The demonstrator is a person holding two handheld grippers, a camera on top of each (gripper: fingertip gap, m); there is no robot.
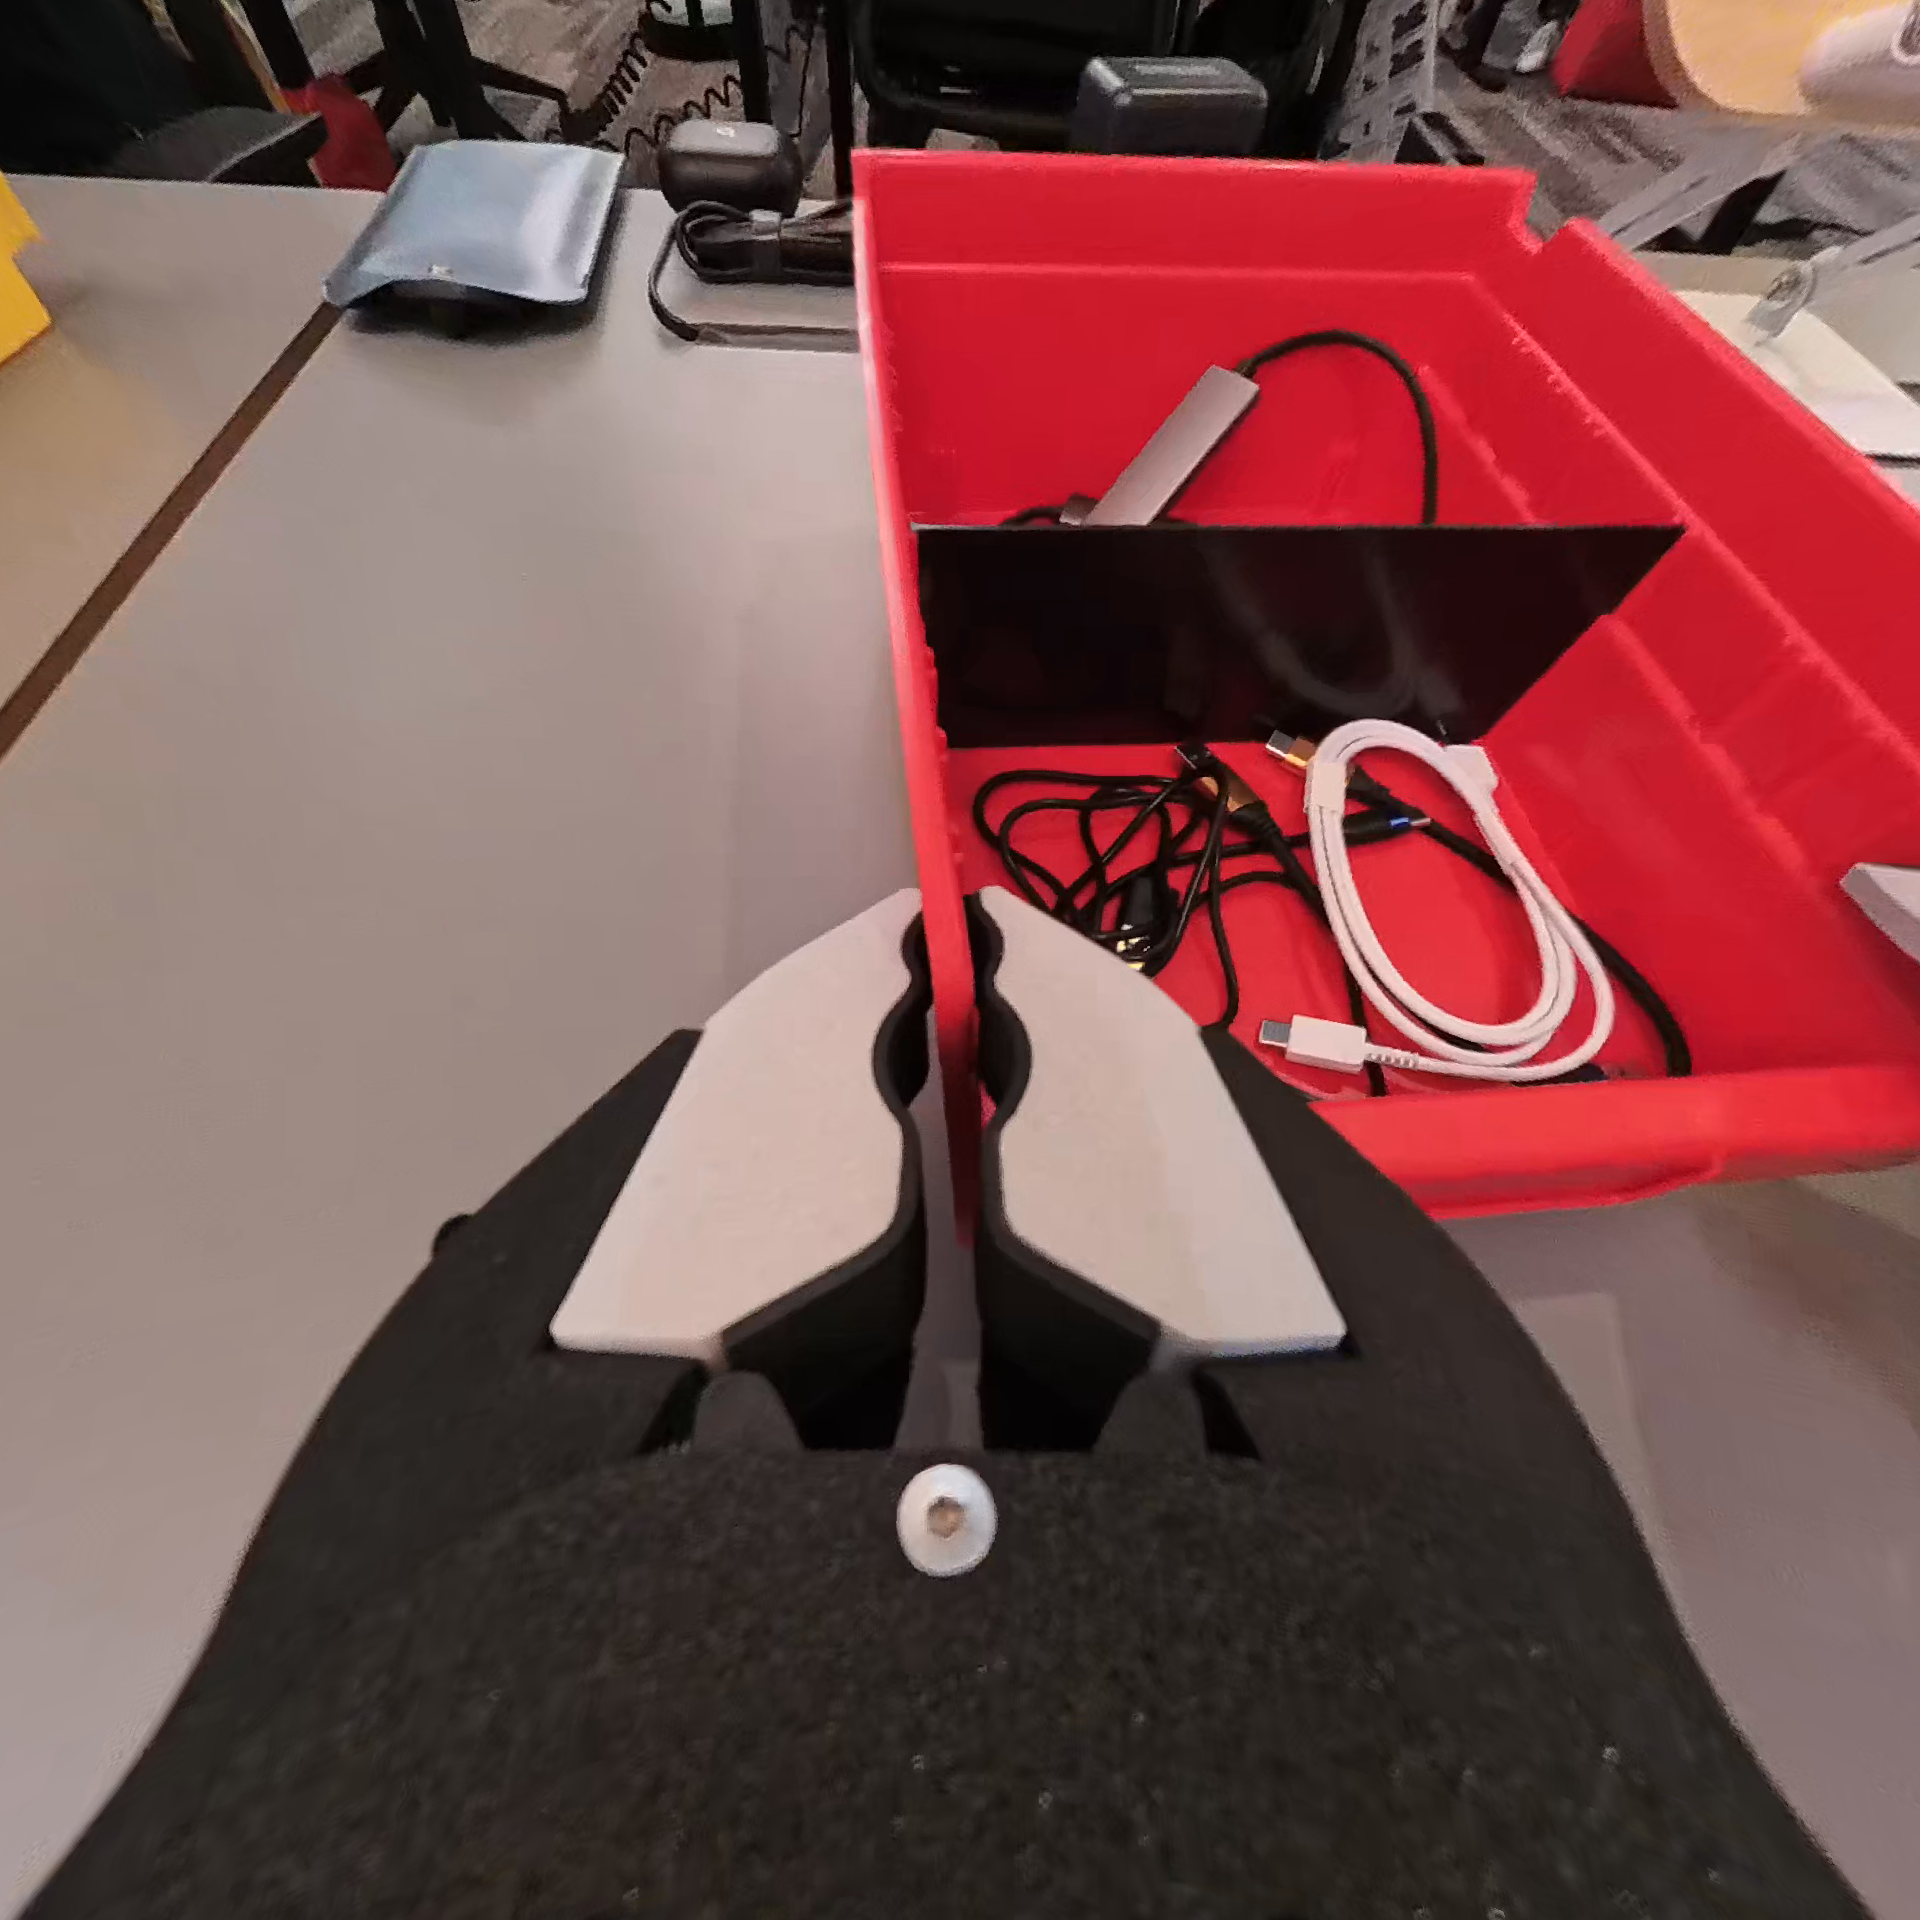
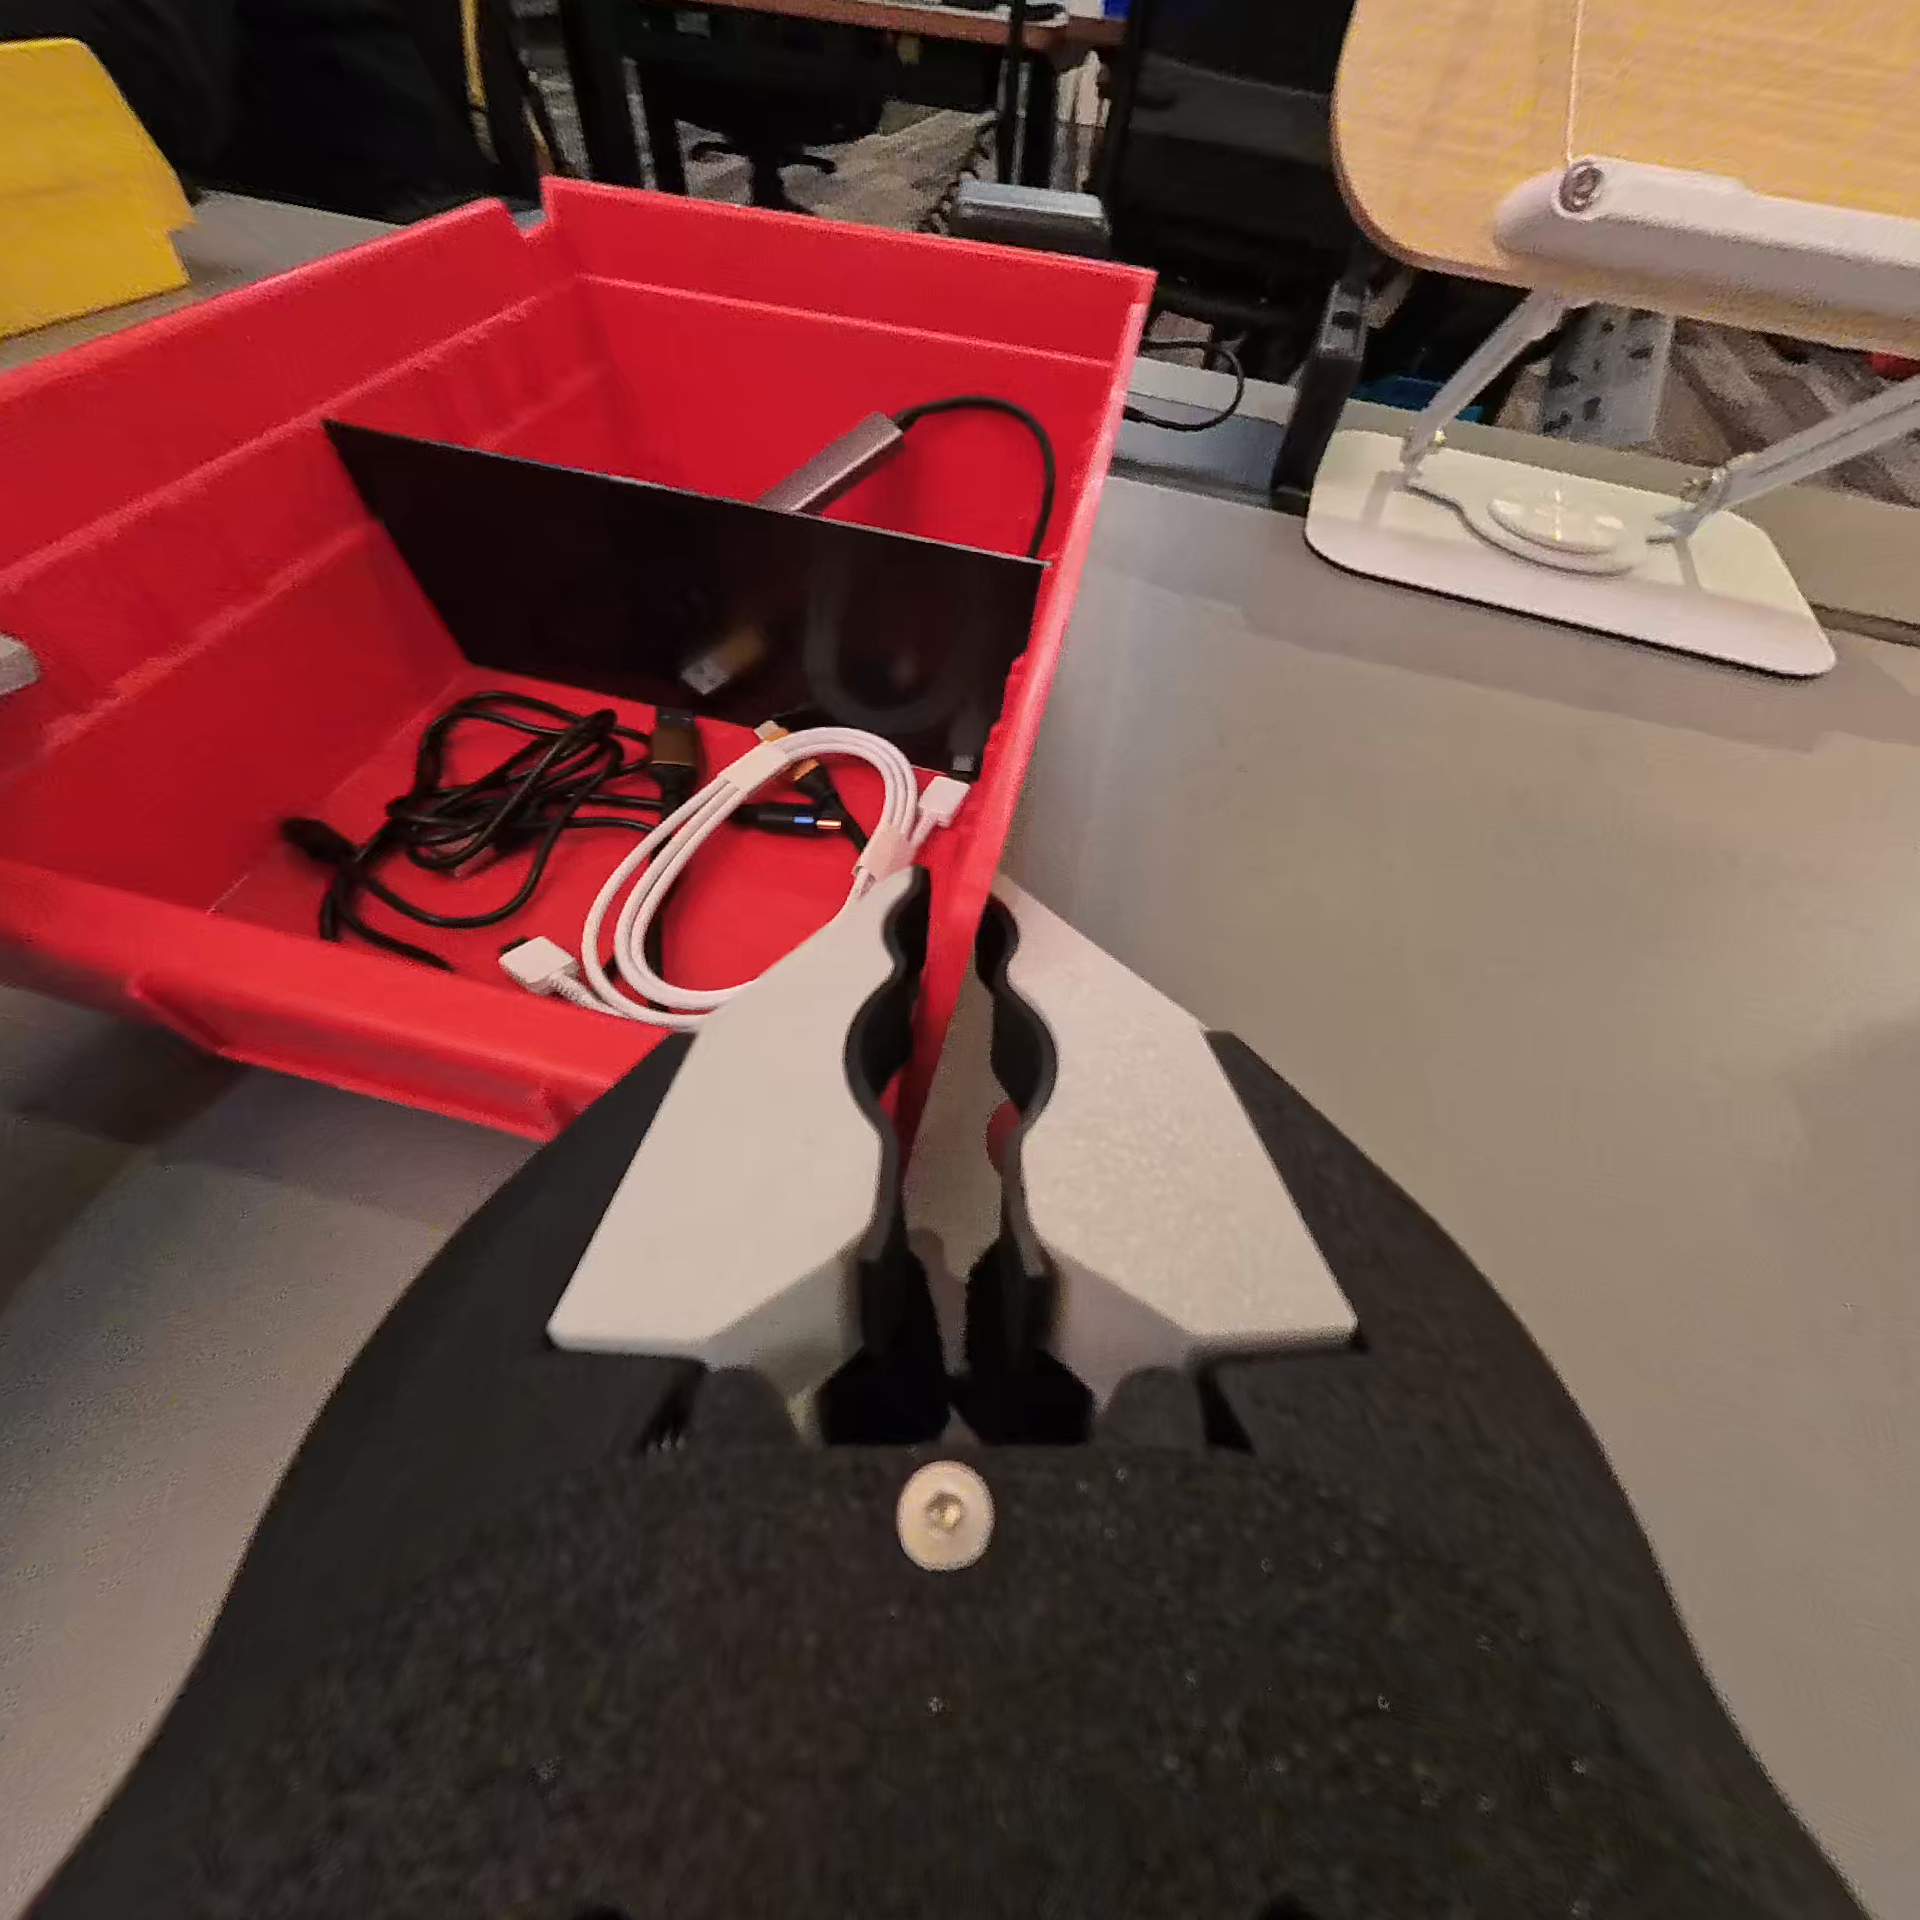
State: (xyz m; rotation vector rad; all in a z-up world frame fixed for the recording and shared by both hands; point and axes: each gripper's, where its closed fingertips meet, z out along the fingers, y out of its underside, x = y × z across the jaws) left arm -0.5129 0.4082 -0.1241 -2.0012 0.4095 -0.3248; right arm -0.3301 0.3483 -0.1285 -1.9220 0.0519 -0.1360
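A red plastic bin [image 1: 1714, 582] stands on the grey table. My left gripper [image 1: 951, 914] is shut on the bin's left wall near the front corner. My right gripper [image 2: 956, 894] is shut on the bin [image 2: 260, 416] by its right wall near the front corner. A black divider [image 1: 1278, 634] splits the bin; it also shows in the right wrist view [image 2: 675, 582]. The front part holds a coiled white cable [image 1: 1455, 914] and tangled black cables [image 1: 1122, 852]. The back part holds a grey hub with a black cord [image 1: 1184, 447].
A blue-grey pouch [image 1: 478, 229], a black case and a black cable [image 1: 748, 249] lie at the table's far left. A white stand base [image 2: 1558, 551] sits to the bin's right under a wooden board [image 2: 1662, 135]. A yellow bin [image 2: 73, 177] is far left. The tips of one gripper are about 20 cm away from the tips of the other.
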